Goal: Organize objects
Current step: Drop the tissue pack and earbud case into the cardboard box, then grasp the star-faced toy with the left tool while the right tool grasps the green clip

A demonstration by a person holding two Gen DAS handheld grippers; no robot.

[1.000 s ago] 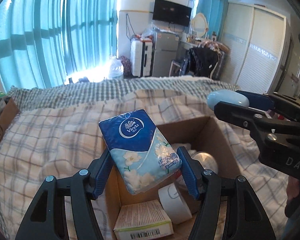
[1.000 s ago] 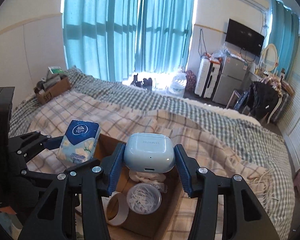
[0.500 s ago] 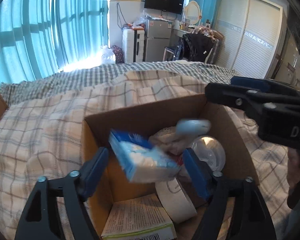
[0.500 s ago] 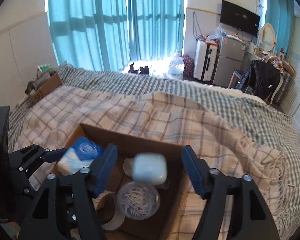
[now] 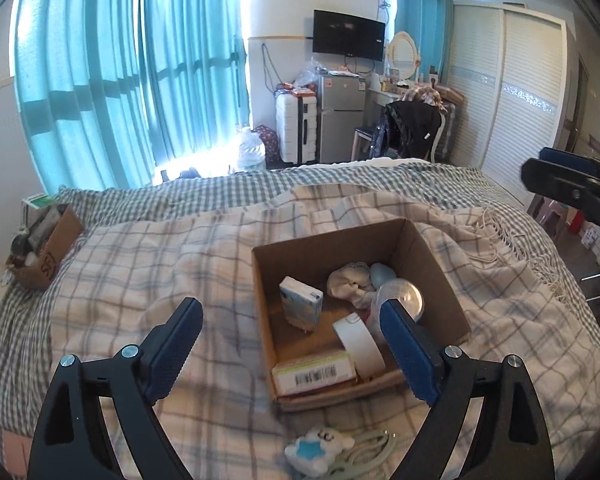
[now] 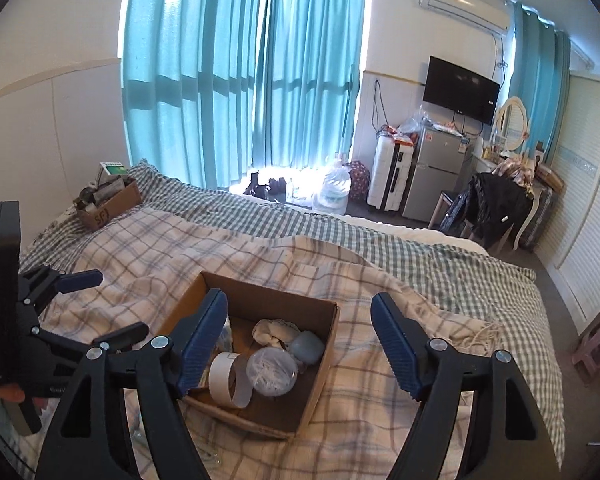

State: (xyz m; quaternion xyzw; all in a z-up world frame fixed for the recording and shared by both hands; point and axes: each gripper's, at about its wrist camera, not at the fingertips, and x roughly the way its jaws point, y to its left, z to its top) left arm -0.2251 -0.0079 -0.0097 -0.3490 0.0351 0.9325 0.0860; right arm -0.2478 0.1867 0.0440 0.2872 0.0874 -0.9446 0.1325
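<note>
Both claws wide open, nothing held: L claw, R claw. Cardboard box on the plaid bed blanket already holds tissue pack, pale-blue earbud case, tape roll, clear round tub. Loose: plush star toy w/ cord, at 6 o'clock of box, soft, squashy. L claw nearer imo; drop toward 6.

Daylight glares through the teal curtains, frames sharp, fisheye edges bent and vignetted.
</note>
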